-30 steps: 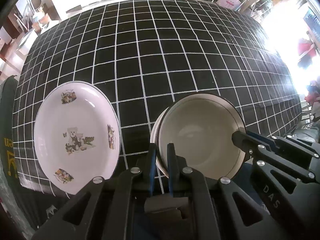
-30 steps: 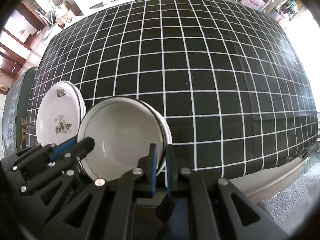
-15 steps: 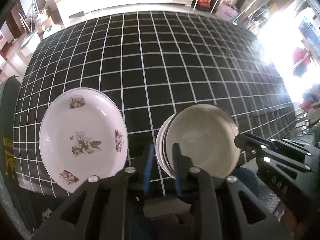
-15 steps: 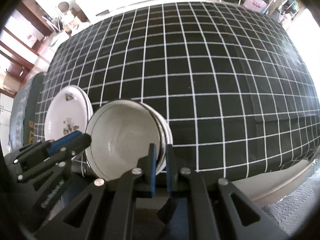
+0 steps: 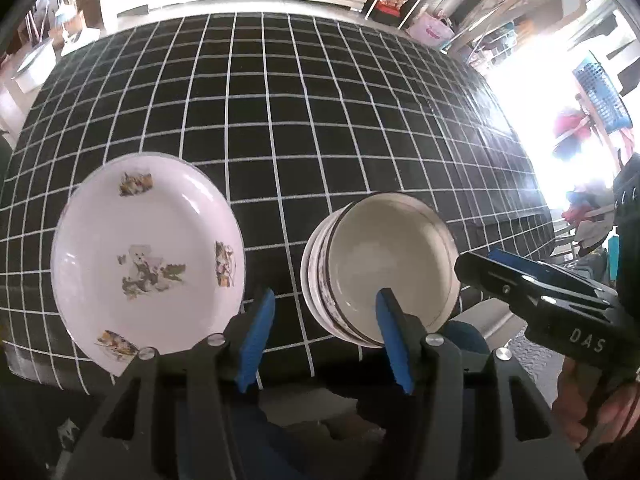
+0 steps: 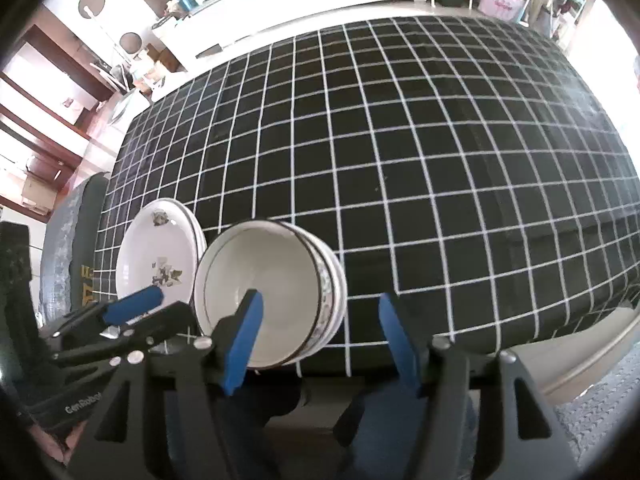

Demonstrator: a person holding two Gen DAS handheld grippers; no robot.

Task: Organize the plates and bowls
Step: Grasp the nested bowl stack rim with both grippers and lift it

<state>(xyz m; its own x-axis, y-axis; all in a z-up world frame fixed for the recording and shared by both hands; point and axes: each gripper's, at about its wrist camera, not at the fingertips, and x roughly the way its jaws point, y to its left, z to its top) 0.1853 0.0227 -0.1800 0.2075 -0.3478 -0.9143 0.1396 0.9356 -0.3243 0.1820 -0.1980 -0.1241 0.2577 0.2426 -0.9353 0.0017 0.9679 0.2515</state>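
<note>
Bowls [image 5: 384, 268]: stacked in one pile near the front edge of the table, top bowl empty, white inside with a dark ring at the rim.
Plates [image 5: 148, 256]: just beside the bowls, on their left in both views, apart from them; top plate empty, with small animal pictures on it.
Tablecloth [image 5: 280, 120]: black with white squares, under both piles.
Only in left view: whole face of the top plate, and a bare hand [image 5: 580, 400] at the bottom right, holding the other tool.
Only in right view: edges of more plates [image 6: 160, 256] under the top one, flower pattern on the side of the bowls [image 6: 272, 288], pale floor at the bottom right.
Left gripper [image 5: 324, 340]: pointing steeply down at the table edge, jaws opening, wide apart; near side of the bowl pile seen in the gap, blue pads not pressing on it.
Right gripper [image 6: 320, 340]: also pointing steeply down, jaws opening, wide apart; left blue pad in front of the bowls, right pad over the cloth, not pinching anything.
Grippers together: one on each side of the bowl pile, each tip seen in the other view.
</note>
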